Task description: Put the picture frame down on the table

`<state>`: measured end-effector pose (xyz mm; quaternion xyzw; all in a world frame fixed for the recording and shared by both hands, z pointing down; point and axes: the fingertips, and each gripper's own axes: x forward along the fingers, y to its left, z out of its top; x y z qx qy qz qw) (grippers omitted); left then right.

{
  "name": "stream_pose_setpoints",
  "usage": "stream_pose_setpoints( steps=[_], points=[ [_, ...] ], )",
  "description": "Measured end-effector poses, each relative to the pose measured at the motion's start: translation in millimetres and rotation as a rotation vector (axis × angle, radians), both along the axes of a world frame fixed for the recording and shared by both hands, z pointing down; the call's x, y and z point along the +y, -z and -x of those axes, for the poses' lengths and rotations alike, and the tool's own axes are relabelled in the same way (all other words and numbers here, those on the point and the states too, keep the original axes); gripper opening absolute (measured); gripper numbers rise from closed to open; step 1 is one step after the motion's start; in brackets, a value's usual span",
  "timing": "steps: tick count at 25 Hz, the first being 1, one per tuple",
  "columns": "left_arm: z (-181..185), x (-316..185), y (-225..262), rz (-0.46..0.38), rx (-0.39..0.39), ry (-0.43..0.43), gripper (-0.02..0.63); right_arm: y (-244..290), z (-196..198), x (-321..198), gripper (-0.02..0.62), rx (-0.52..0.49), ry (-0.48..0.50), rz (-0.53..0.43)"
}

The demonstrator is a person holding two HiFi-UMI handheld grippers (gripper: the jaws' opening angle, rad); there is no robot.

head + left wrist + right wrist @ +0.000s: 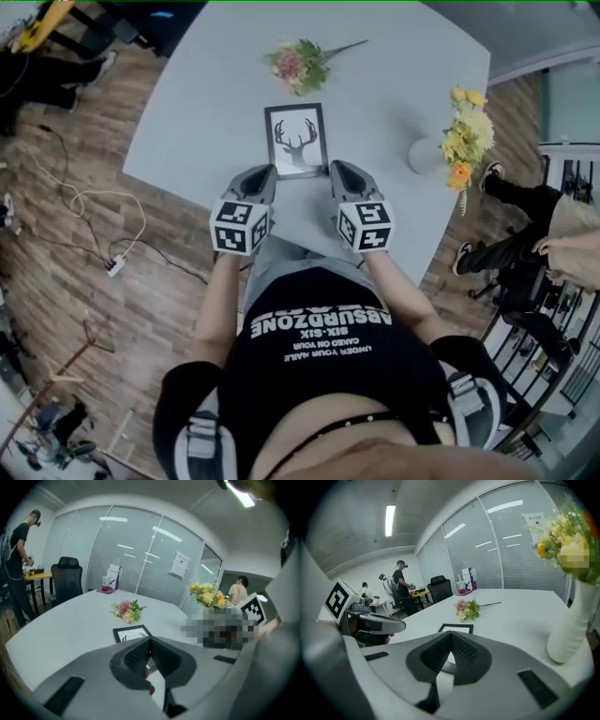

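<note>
As the black-framed deer picture [296, 139] lies flat on the grey table [394, 94], left tongs [266, 173] and right tongs [338, 170], pressed together empty, probably need only retreat.

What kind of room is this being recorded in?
Most likely an office meeting room: a large pale grey table, tall glass partition walls behind it, and a black swivel office chair at the table's far end.
</note>
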<state>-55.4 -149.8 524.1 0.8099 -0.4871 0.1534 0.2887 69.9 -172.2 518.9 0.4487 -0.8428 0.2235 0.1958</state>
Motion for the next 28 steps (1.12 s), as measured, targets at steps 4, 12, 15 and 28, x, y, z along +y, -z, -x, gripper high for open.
stream_pose_setpoints(
  steps=[4, 12, 15, 28],
  points=[
    [-11.2, 16.8, 28.1, -0.095, -0.044, -0.045, 0.015, 20.1, 5.5, 19.0, 0.015, -0.015, 0.029, -0.026],
    [-16.4, 44.1, 53.0, -0.145, -0.039, -0.017, 0.015, 48.2, 7.1, 50.1, 0.015, -0.044, 0.053, -0.084],
    [-18.3, 56.7, 55.8, -0.15, -0.047, -0.014, 0.015, 51.1, -0.3, 64.6, 0.015, -0.039, 0.045, -0.09],
    [-35.0, 104.0, 60.0, -0.132, -0.025, -0.01, 0.015, 59.8, -28.9, 113.9, 0.015, -0.035, 0.033, -0.107]
  ],
)
